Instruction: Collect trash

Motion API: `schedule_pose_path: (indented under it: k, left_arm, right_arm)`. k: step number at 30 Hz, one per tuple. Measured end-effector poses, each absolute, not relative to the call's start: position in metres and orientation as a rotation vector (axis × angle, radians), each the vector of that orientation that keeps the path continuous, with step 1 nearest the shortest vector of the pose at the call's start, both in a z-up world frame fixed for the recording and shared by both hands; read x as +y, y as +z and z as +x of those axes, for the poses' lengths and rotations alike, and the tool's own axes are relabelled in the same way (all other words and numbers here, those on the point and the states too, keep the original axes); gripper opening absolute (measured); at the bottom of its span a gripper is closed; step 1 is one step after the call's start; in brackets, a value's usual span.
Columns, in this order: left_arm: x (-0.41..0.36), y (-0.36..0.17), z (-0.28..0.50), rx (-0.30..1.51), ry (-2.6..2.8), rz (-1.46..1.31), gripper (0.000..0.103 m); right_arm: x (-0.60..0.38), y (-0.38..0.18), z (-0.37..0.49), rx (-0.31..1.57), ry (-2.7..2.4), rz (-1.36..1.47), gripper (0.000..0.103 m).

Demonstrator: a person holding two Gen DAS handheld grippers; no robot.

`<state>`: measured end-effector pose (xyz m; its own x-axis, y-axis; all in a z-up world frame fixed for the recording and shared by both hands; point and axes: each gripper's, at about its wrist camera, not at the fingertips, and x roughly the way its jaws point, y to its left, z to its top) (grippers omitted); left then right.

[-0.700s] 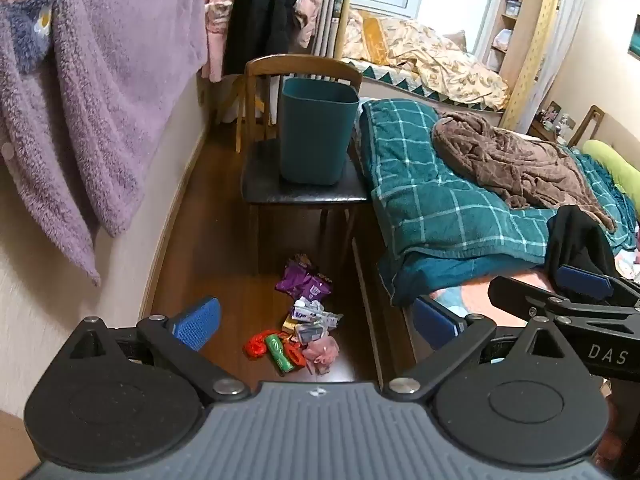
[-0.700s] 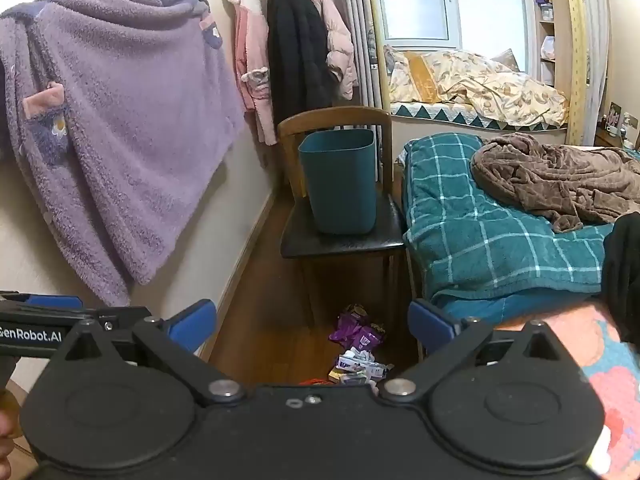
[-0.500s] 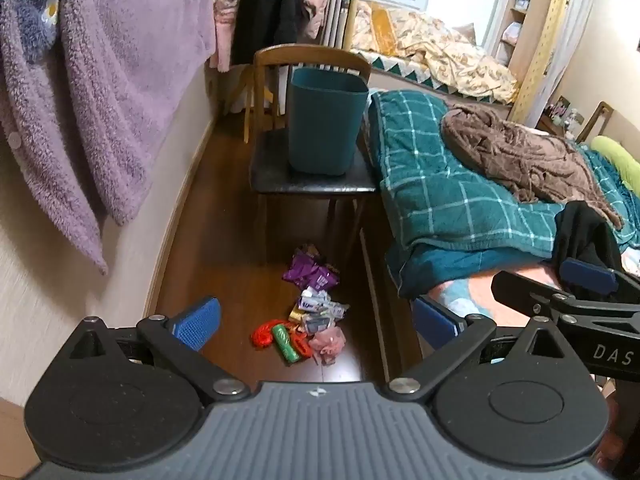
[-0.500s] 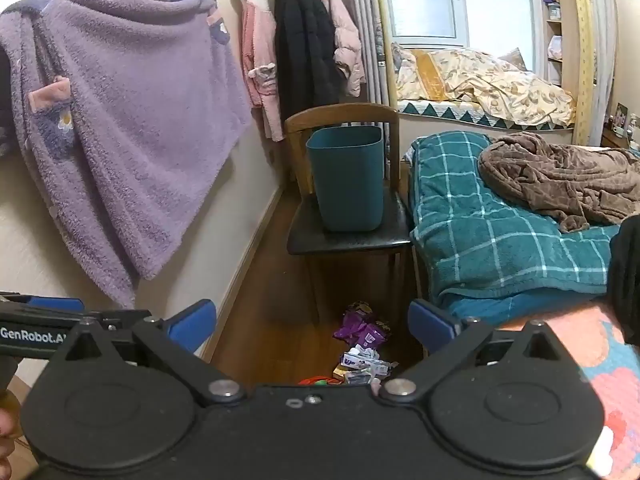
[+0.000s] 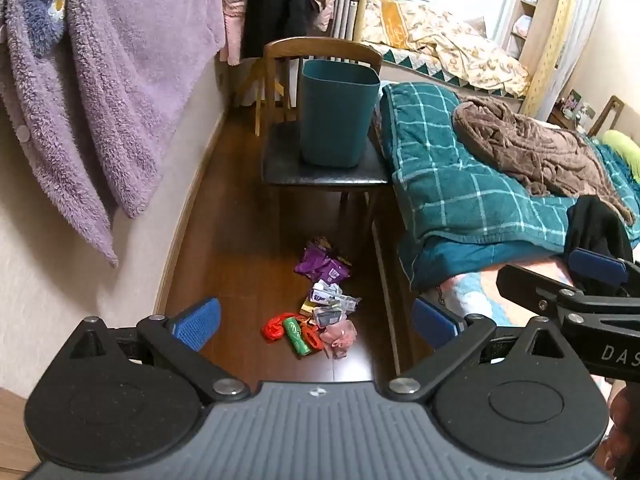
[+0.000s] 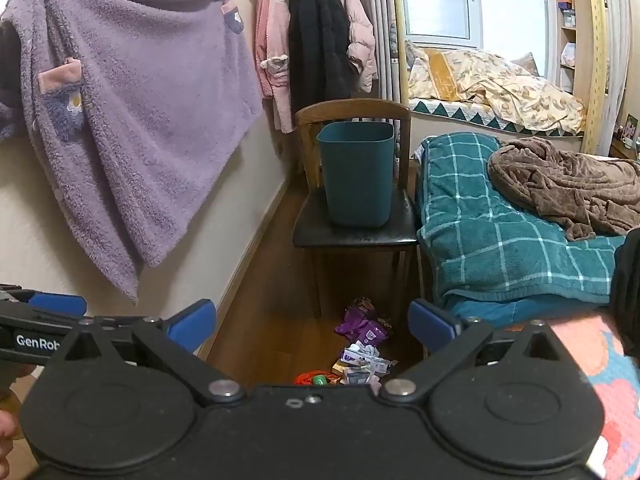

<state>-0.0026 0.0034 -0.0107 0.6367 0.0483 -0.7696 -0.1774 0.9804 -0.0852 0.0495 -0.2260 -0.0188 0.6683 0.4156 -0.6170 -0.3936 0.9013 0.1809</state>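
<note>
Trash [image 5: 320, 304] lies in a small heap on the wooden floor [image 5: 240, 240], in front of the chair and close beside the bed frame: a green tube [image 5: 296, 336] and red wrapper [image 5: 274, 326] nearest, a pink crumpled piece [image 5: 340, 334] next to them, white packets [image 5: 330, 300] in the middle, and a purple packet [image 5: 324, 266] farthest. The left claw [image 5: 316, 320] hangs above the heap, spread wide with nothing between its blue pads. The right claw [image 6: 312, 326] is likewise released and empty, looking over the same heap from higher up. Beyond the trash stands a wooden chair [image 5: 320, 176] carrying a teal bin [image 5: 338, 116] upright on its dark seat. To the right is a bed with a teal checked blanket [image 5: 460, 184] and a brown throw [image 5: 532, 152]. A purple fleece robe [image 6: 140, 120] hangs on the left wall.
</note>
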Motion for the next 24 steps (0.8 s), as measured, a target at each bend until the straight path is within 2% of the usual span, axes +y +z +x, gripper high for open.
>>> schedule_pose_path:
  k: [24]
  left_arm:
    - [0.003,0.002,-0.001,0.806,0.145,-0.157,0.103]
  right_arm:
    - [-0.23,-0.009,0.05,0.635,0.459,0.023,0.103]
